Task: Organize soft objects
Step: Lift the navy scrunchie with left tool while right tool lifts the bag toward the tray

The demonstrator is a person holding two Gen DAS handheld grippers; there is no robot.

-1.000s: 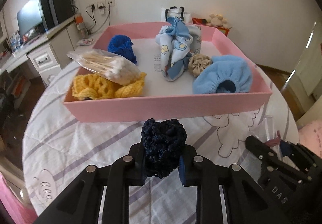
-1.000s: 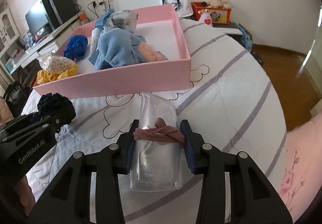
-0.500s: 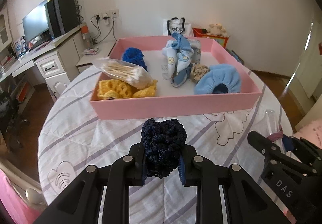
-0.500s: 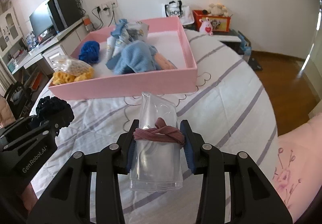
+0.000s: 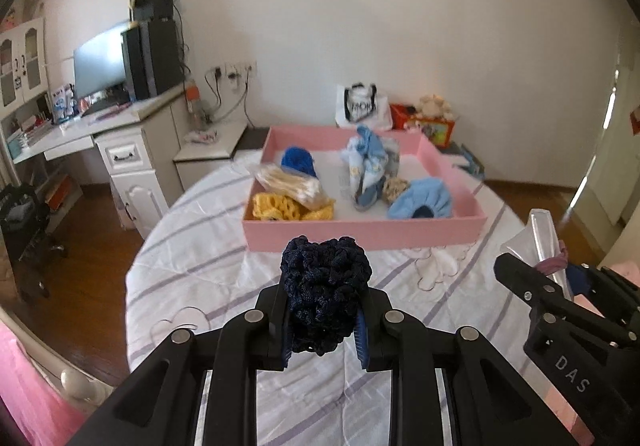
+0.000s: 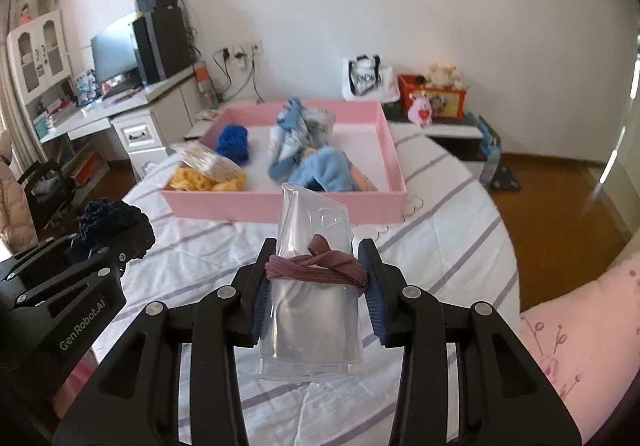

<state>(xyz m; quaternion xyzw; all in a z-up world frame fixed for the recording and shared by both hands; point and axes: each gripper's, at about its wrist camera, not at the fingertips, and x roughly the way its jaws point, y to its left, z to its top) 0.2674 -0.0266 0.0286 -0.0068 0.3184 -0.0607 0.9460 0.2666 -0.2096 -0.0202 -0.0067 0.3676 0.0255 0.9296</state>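
Note:
My left gripper (image 5: 322, 320) is shut on a dark navy knitted ball (image 5: 324, 286), held above the striped sheet. My right gripper (image 6: 316, 286) is shut on a clear plastic pouch (image 6: 312, 310) wrapped with a mauve fabric band (image 6: 316, 266). Ahead stands a pink tray (image 5: 360, 236) holding a yellow knitted piece (image 5: 280, 205), a bag of cotton swabs (image 5: 288, 185), a blue knitted ball (image 5: 298, 161), a patterned cloth bundle (image 5: 368, 165) and a light-blue fluffy piece (image 5: 424, 201). Each gripper shows in the other's view: the right gripper (image 5: 560, 286) low right, the left gripper (image 6: 108, 242) low left.
The tray sits on a round surface under a white sheet with purple stripes (image 6: 440, 213). A white desk with a monitor (image 5: 100, 65) stands at the left, a shopping bag (image 5: 362, 105) and red box (image 6: 432, 97) by the far wall. Pink bedding (image 6: 580, 326) lies at the right.
Both grippers have risen and drawn back from the pink tray, which now looks smaller and farther away. Each keeps its hold on its object.

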